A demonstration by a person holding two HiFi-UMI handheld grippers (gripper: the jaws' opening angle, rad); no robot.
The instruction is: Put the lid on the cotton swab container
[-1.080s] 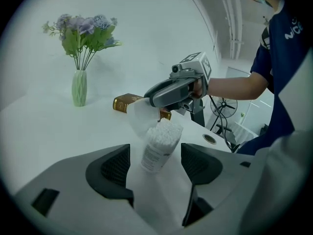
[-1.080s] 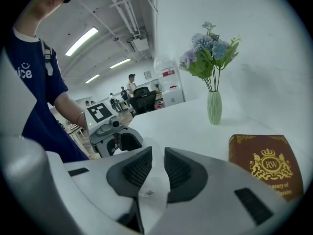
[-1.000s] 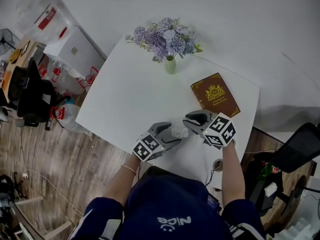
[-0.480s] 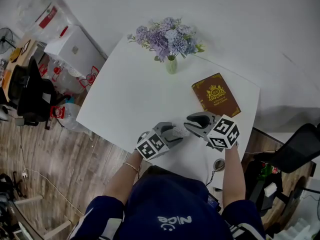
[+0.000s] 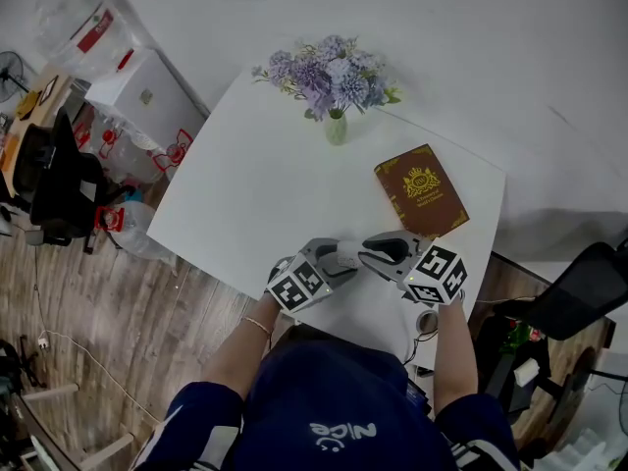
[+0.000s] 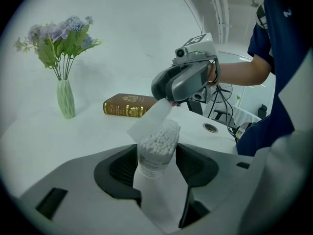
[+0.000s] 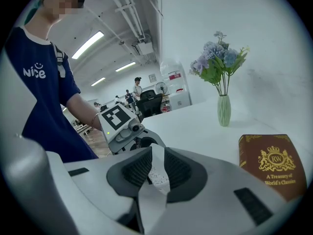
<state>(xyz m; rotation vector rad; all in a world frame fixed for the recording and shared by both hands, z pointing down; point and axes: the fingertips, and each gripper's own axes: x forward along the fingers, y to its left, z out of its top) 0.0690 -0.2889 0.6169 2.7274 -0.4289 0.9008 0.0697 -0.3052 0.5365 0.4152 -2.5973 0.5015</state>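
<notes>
Your left tool (image 6: 156, 164), its jaws just drawn in, clamps the cotton swab container (image 6: 155, 153) steady by the bench's (image 5: 255, 194) near edge. Your right tool (image 7: 156, 169), pinching the lid (image 6: 150, 119), can then tilt it over the open swabs.

You have a green vase (image 5: 337, 129) of purple flowers (image 5: 329, 72) standing by the far edge of the table (image 5: 257, 199), and a brown book (image 5: 422, 190) lying flat near its far right corner
</notes>
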